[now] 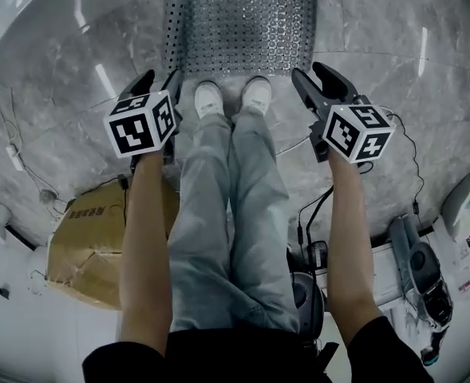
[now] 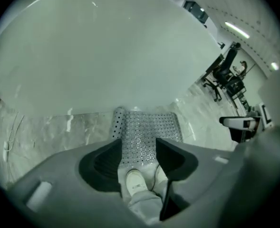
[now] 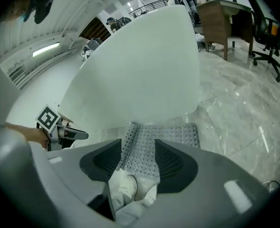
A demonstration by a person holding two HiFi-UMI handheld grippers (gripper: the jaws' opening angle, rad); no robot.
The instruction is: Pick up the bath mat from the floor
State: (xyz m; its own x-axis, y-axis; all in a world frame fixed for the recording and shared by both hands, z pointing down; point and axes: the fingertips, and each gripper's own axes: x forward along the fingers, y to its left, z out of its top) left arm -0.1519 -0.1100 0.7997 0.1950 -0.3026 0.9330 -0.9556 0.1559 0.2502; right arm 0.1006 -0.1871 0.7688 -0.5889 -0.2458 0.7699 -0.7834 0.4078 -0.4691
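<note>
Both the left tongs (image 1: 158, 78) and the right tongs (image 1: 313, 72) stand spread and empty above the floor (image 1: 394, 46), each hiding the bath mat's (image 1: 242, 26) near corners in its own view.

Our left forearm (image 1: 143, 246) and right forearm (image 1: 351, 246) reach forward and down, one on each side of our legs (image 1: 228, 214). The left gripper (image 1: 158, 80) and the right gripper (image 1: 314, 76) hold their jaws apart, both empty.

Ahead of the left gripper (image 1: 159, 76) and right gripper (image 1: 313, 73), the bath mat (image 1: 241, 27) is studded, perforated, glistening plastic on a glossy, veined stone floor (image 1: 378, 22). Behind the left gripper sits a matt cardboard box (image 1: 91, 246).
</note>
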